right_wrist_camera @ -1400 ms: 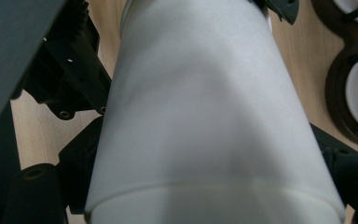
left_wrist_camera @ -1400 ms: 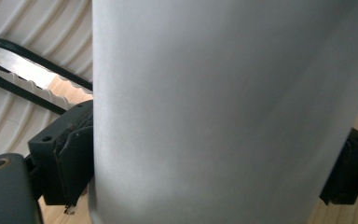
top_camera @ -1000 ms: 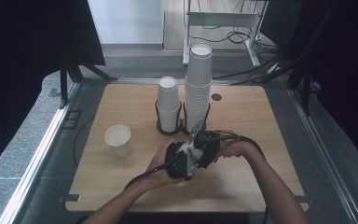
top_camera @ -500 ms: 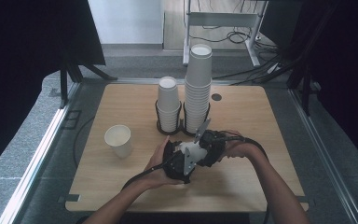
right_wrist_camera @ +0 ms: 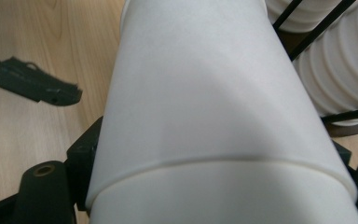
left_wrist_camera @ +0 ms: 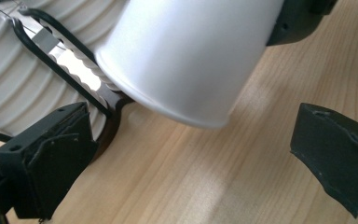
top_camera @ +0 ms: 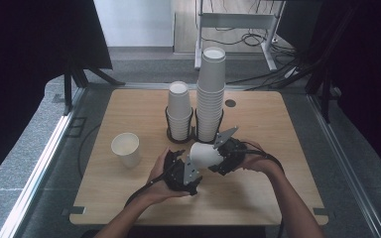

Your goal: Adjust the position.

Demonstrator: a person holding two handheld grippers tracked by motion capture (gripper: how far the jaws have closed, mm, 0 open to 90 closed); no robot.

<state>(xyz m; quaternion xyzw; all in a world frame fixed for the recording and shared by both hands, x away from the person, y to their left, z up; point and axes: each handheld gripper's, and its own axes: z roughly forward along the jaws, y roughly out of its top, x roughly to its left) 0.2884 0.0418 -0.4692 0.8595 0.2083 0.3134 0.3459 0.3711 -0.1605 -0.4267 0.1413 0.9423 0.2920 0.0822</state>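
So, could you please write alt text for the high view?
The right gripper holds a white paper cup sideways above a wooden table, facing the open left gripper. Two cup stacks stand behind; one single cup stands left.

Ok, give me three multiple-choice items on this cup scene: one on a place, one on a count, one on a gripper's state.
1. Where does the lone upright cup stand on the table?
A. left of the two stacks
B. right of the two stacks
C. behind the stacks

2. How many cup stacks stand in wire holders?
A. one
B. two
C. four

3. How are the left gripper's jaws?
A. shut on the cup
B. open, clear of the cup
C. shut on nothing

Answers: 1 A, it stands left of the short stack and tall stack. 2 B, both show in the high view. 3 B, its jaws stand wide apart below the held cup, which the right gripper grips.
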